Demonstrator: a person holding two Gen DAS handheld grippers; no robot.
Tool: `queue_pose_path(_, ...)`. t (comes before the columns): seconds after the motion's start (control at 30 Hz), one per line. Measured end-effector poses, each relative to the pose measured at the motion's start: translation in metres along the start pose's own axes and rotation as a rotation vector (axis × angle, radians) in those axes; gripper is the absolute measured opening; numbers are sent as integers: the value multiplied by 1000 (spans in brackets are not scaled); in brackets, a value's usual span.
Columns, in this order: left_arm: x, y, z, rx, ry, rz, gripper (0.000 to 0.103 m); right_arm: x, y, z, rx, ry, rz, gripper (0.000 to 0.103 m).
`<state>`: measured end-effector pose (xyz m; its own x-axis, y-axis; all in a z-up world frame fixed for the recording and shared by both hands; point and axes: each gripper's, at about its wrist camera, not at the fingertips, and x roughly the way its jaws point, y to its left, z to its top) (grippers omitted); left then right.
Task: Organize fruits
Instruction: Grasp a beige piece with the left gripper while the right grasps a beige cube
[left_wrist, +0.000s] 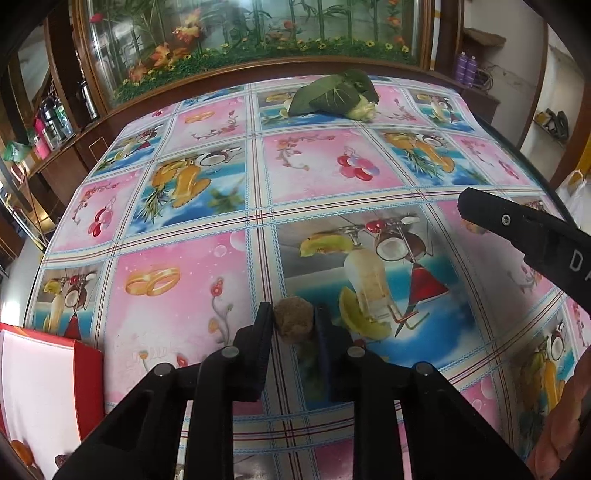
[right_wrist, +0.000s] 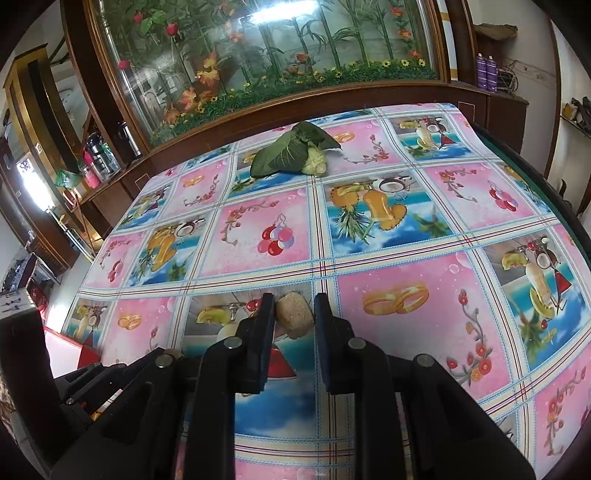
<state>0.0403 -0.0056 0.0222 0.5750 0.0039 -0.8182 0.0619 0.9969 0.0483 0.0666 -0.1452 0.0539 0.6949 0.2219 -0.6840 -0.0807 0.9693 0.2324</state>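
A rough brown round fruit (left_wrist: 293, 320) sits between the fingertips of my left gripper (left_wrist: 294, 317), whose jaws are shut on it from both sides, just above the patterned tablecloth (left_wrist: 184, 295). My right gripper (right_wrist: 294, 315) is shut on a second, paler brown fruit (right_wrist: 294, 318). In the left wrist view a finger of the right gripper (left_wrist: 517, 229) reaches in from the right, well apart from the first fruit. The left gripper's body (right_wrist: 92, 380) shows at the lower left of the right wrist view.
A red and white box (left_wrist: 40, 387) stands at the table's near left corner, seen again as a red edge (right_wrist: 77, 349). A leafy cauliflower (left_wrist: 332, 98) (right_wrist: 291, 153) lies at the far end. A glass cabinet with fake flowers (right_wrist: 258, 66) backs the table. A hand (left_wrist: 565, 424) shows at right.
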Motion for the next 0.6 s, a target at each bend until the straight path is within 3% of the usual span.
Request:
queue_pose_path(0.13,-25,2,-1,5,-48,18,21,-6,-1,1,-3,-29,-11,23)
queue_pose_path(0.3,-82,20,-8,-27,-163,14,21,-14,-1,0,-10,-84,-27,23)
queue_pose_path(0.6,-167,89,-56,-122,-315,52,21,-43,12,-25,36,-170,-33,23)
